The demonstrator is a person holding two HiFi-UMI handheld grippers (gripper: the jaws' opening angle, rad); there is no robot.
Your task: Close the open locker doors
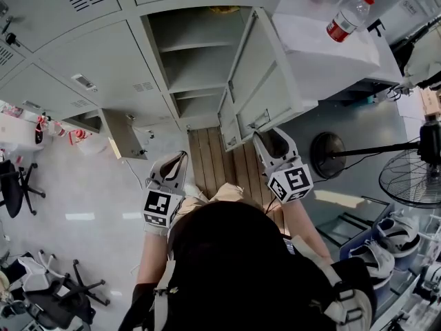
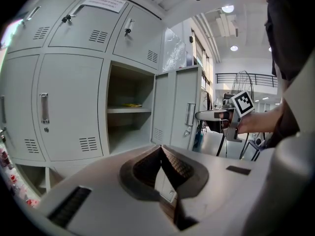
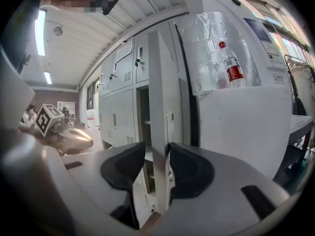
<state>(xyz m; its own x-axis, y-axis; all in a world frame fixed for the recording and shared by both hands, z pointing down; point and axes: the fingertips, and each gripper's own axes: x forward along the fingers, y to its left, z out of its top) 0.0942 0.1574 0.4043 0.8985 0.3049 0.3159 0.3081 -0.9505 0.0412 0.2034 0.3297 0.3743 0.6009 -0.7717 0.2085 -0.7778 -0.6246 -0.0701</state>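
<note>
The tall grey locker door (image 1: 255, 81) stands swung open to the right of its shelved compartment (image 1: 196, 61). My right gripper (image 1: 272, 138) is at the door's lower free edge. In the right gripper view the door edge (image 3: 158, 107) runs between the dark pads (image 3: 189, 171), and my right gripper (image 3: 156, 168) is shut on it. My left gripper (image 1: 176, 163) hangs lower left of the compartment, apart from the lockers. Its jaws (image 2: 161, 151) are shut with nothing in them. A small low door (image 1: 122, 135) also stands open at the left.
A white cabinet (image 1: 331, 54) stands behind the open door with a plastic bottle (image 1: 350, 17) on top. A floor fan (image 1: 413, 178) is at the right and office chairs (image 1: 17, 185) are at the left. Wooden planks (image 1: 220, 164) lie below the open locker.
</note>
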